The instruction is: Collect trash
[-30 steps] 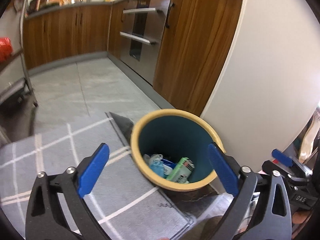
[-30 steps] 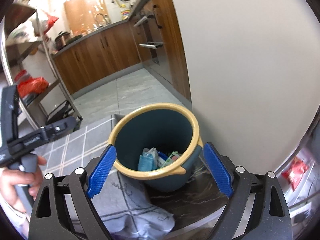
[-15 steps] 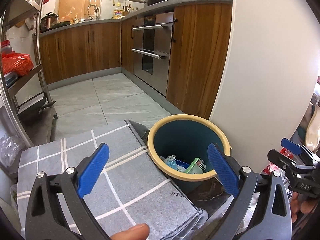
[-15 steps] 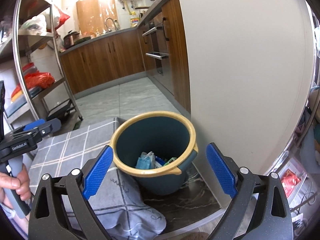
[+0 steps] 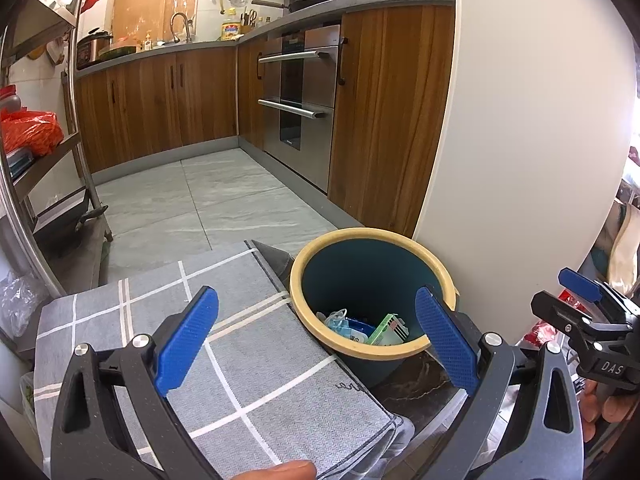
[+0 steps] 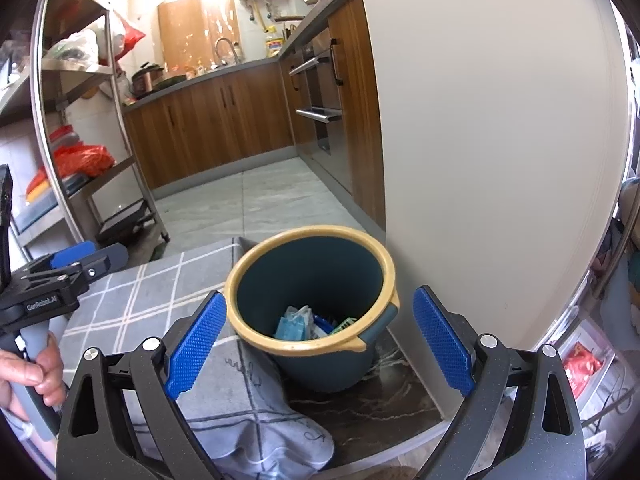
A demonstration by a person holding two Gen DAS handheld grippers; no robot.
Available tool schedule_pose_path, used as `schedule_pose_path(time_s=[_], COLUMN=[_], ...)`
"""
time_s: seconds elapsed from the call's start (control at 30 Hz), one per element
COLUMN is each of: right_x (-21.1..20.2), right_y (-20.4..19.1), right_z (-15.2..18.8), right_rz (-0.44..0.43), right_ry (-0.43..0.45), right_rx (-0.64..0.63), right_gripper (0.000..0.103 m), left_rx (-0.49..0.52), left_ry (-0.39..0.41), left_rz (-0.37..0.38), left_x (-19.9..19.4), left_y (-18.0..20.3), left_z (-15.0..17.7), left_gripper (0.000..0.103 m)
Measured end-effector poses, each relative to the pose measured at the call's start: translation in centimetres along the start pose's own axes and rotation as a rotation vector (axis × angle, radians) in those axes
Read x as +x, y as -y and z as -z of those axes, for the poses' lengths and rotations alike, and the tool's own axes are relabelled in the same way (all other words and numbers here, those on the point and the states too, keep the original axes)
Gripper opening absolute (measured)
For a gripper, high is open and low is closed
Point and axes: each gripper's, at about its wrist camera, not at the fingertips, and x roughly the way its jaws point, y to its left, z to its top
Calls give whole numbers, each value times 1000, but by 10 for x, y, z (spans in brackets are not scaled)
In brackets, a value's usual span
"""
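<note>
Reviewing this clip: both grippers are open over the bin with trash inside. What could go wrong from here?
1. The bin stands close beside the grey mat, and the mat's bunched corner lies at its base; a snag there could tip it.
2. The right gripper straddles the yellow rim; moving it sideways might knock the bin.
3. The left gripper is empty, so nothing new is being collected.

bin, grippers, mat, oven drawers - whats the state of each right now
trash bin: upright, no lid, some trash at the bottom
left gripper: open, empty
right gripper: open, empty
grey checked mat: mostly flat, near corner bunched up beside the bin
oven drawers: shut
cabinet doors: shut
</note>
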Motion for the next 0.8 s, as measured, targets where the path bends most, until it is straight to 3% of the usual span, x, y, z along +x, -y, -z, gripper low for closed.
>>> schedule_pose_path(time_s=[0.8], right_x=[-3], right_y=[-3], right_z=[-4], right_rz=[4], right_ry=[3], right_rx=[-16], right_gripper=[94], left_rx=[-3], left_ry=[-3], left_rz=[4], left_x=[0], left_y=[5], left_z=[0], left_gripper=[97])
